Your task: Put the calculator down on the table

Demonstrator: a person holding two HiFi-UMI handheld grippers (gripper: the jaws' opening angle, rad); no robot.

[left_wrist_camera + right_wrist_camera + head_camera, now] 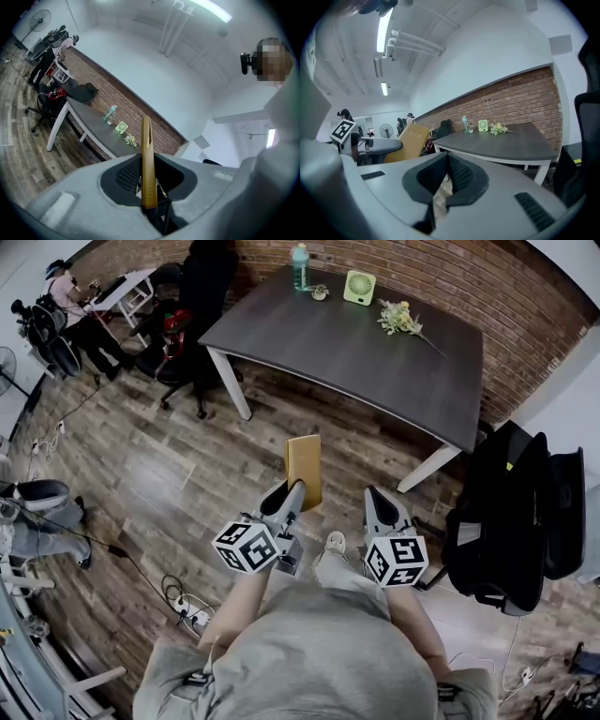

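The calculator (303, 470) is a flat tan slab, held out over the wood floor short of the dark grey table (356, 352). My left gripper (292, 491) is shut on its near end. In the left gripper view the calculator (147, 159) stands edge-on between the black pads, with the table (93, 122) far ahead. My right gripper (380, 498) hangs beside it with nothing in it. Its jaws meet at the tips in the right gripper view (449, 157), where the calculator (407, 140) shows at the left.
On the table's far side stand a green bottle (300, 266), a small green fan (359, 287) and a sprig of flowers (401, 318). A black office chair (192, 324) sits at its left end. Black bags (511, 512) are at the right. Cables (183, 606) lie on the floor.
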